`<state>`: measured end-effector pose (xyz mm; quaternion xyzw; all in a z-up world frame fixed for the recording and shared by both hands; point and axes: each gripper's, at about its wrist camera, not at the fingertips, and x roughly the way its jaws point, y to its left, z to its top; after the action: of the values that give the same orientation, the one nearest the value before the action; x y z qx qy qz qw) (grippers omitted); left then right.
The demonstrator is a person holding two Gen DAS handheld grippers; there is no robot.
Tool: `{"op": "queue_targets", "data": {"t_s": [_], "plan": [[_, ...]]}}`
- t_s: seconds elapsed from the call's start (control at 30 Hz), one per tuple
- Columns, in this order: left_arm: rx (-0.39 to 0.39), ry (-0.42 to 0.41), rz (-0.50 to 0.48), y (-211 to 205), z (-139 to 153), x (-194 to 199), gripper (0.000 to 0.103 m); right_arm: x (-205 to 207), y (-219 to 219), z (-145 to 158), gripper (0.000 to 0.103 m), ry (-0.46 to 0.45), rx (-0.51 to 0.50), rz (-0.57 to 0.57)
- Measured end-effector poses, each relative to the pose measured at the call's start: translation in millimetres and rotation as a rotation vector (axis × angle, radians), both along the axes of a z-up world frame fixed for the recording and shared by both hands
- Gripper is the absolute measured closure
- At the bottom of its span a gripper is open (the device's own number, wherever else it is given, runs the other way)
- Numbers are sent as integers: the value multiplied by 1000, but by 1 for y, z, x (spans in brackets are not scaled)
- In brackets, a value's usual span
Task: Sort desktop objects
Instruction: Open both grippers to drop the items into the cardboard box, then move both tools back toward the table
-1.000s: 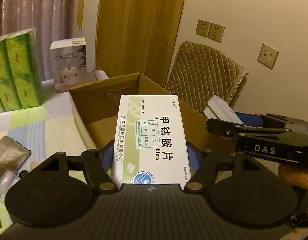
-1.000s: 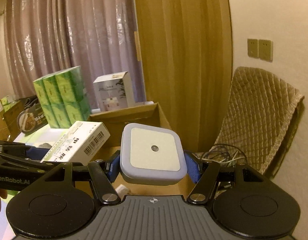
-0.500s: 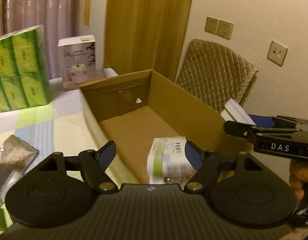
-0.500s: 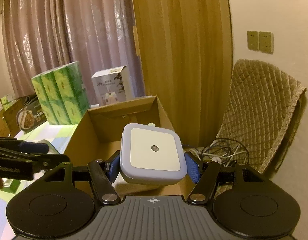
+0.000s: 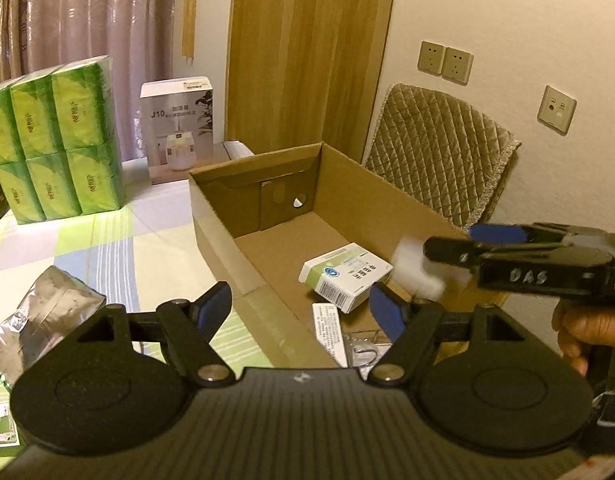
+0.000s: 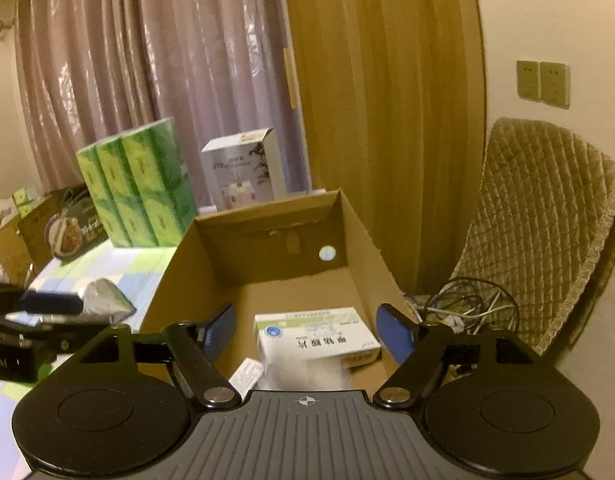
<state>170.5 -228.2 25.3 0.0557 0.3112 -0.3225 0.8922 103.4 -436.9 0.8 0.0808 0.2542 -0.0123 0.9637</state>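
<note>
Brown cardboard box (image 5: 347, 204) open-topped, walls low, floor mostly bare toward the far end. White-green medicine box (image 5: 345, 276) flat on that floor near the front. Left tongs (image 5: 303, 306) apart, empty, tilted down over the near left wall. Right tongs (image 6: 307, 330) opening, nothing pressed by the pads; blurred white square device (image 6: 307, 372) just below them, inside the box. Silver foil pouch (image 5: 39, 316) and green tissue packs (image 5: 55, 140) on the counter (image 5: 119, 240) to the left.

White object (image 5: 417, 270) blurred, unidentifiable.
</note>
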Motion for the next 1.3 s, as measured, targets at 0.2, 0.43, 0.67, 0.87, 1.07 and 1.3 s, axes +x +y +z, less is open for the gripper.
{"op": "queue_targets", "data": {"t_s": [0.2, 0.43, 0.67, 0.87, 1.07, 1.3], "plan": [[8, 0, 22, 18, -4, -3, 28, -10, -4, 8, 20, -8, 11, -27], [24, 5, 63, 45, -7, -7, 27, -19, 13, 15, 17, -14, 16, 16], [55, -5, 86, 71, -11, -13, 25, -26, 52, 14, 11, -15, -22, 106], [92, -19, 112, 101, -14, -21, 24, -29, 80, 13, 10, -12, -28, 168], [124, -19, 192, 148, -15, -27, 22, -26, 114, 17, 8, -29, -15, 247], [154, -17, 294, 206, -16, -34, 20, -22, 163, 15, 8, -32, -29, 370]]}}
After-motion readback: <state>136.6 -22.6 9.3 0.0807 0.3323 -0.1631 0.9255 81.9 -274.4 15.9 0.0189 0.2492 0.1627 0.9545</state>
